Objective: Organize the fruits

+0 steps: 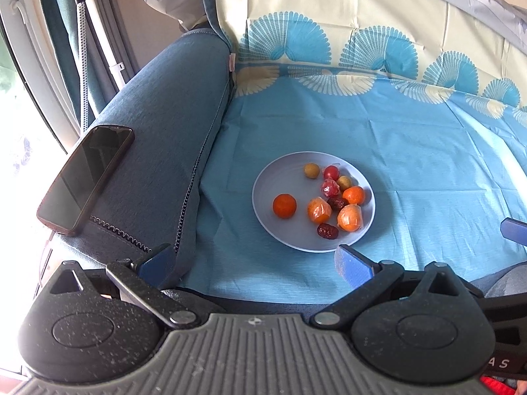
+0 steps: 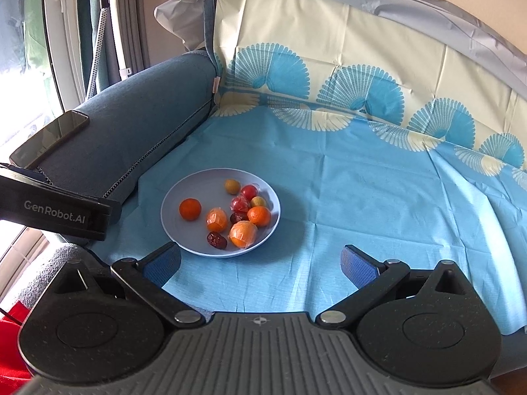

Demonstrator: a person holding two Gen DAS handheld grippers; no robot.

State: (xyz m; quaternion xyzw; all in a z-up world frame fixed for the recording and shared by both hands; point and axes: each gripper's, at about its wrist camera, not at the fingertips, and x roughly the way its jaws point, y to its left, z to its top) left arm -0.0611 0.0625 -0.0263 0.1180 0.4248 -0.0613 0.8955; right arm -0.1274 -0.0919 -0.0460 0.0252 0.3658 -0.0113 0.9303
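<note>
A pale blue plate (image 1: 273,177) (image 2: 184,197) lies on the blue cloth and holds several fruits: a bare mandarin (image 1: 284,206) (image 2: 190,209) at its left, wrapped orange fruits (image 1: 318,210) (image 2: 243,234), another mandarin (image 1: 353,195) (image 2: 259,216), red dates (image 1: 327,231) (image 2: 216,240), small red and yellow-green fruits (image 1: 331,172) (image 2: 232,186). My left gripper (image 1: 255,265) is open and empty, just short of the plate's near rim. My right gripper (image 2: 262,265) is open and empty, near the plate's near right rim.
A blue sofa armrest (image 1: 158,131) (image 2: 138,118) stands left of the plate with a dark phone (image 1: 85,177) (image 2: 49,138) lying on it. The patterned cloth rises up the backrest (image 1: 362,16) behind. The left gripper's body (image 2: 56,210) shows at the left of the right wrist view.
</note>
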